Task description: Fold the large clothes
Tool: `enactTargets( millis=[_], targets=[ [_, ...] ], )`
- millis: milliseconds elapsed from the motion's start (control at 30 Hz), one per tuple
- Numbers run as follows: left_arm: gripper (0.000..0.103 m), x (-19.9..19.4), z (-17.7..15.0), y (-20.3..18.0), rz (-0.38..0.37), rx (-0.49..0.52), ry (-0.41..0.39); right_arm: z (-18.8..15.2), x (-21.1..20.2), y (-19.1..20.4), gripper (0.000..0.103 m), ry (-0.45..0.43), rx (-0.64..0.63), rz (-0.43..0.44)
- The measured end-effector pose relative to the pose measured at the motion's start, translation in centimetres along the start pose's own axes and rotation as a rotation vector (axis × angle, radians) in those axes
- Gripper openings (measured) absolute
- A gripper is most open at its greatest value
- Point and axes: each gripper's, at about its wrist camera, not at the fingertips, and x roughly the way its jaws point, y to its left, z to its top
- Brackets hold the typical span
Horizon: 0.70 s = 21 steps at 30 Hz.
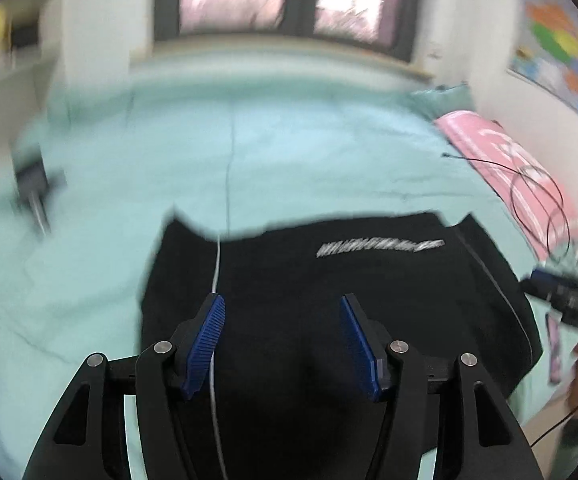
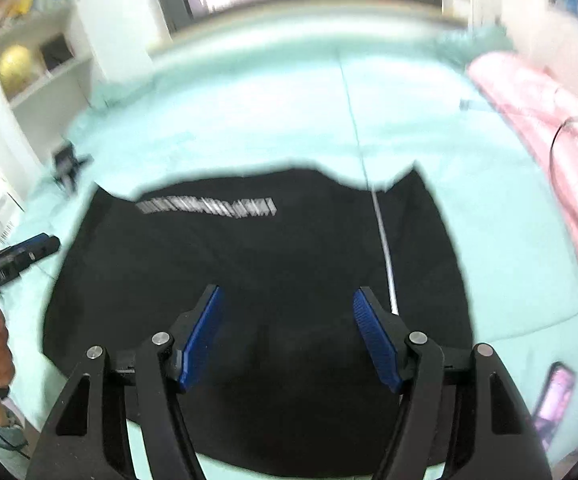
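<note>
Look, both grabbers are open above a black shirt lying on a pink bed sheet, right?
Almost. The bed sheet is light teal, not pink, as the right wrist view shows. Both the left gripper and right gripper are open above the black shirt.

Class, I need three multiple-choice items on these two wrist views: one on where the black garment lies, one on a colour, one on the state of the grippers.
1. Where does the garment lie?
A. on the bed
B. on a shelf
C. held up by a gripper

2. What colour are the finger pads?
A. red
B. blue
C. yellow

3. How do both grippers stand?
A. shut on cloth
B. open and empty
C. one open, one shut

Key: 1 A, the garment is spread on the bed. 2 B, the pads are ribbed blue. 3 B, the left gripper and right gripper show wide gaps, holding nothing.
</note>
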Motion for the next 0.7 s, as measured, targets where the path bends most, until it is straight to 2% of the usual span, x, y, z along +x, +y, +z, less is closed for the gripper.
enactTargets(
  millis=[33,67,133,200,300,433,533,700],
  targets=[
    [0.076,-2.5,0.3,-1.5,0.025,0.051,-0.056,1.0,-1.2,2.6,0.073,-0.041,-0.007,-0.006],
    [0.080,-3.9,0.7,-2.5,0.039,0.082,-0.090,1.2,-3.0,3.2,0.074,-0.082,-0.019,-0.019],
    [0.082,-7.6,0.4,-4.3,0.038,0.126,-0.183,1.3,-5.5,4.3,0.077,-0.134,-0.035,-0.046],
    [0.082,-10.5,-0.2,-5.3,0.021,0.122,-0.224,1.1,-7.3,5.1,0.077,-0.173,-0.036,-0.065],
    [0.082,-11.7,-0.3,-5.8,0.033,0.078,-0.257,0.5,-8.7,6.7,0.077,-0.206,-0.033,-0.077],
    [0.082,-12.5,-1.3,-5.0,0.140,-0.003,-0.282,-0.5,-9.1,7.9,0.077,-0.213,-0.066,-0.095],
    [0.082,-12.5,-2.1,-3.9,0.191,-0.058,-0.292,-1.3,-9.5,8.3,0.077,-0.219,-0.080,-0.100],
    [0.082,-12.1,-3.3,-3.2,0.188,-0.108,-0.259,-2.2,-8.5,8.6,0.077,-0.195,-0.081,-0.080]
  ],
)
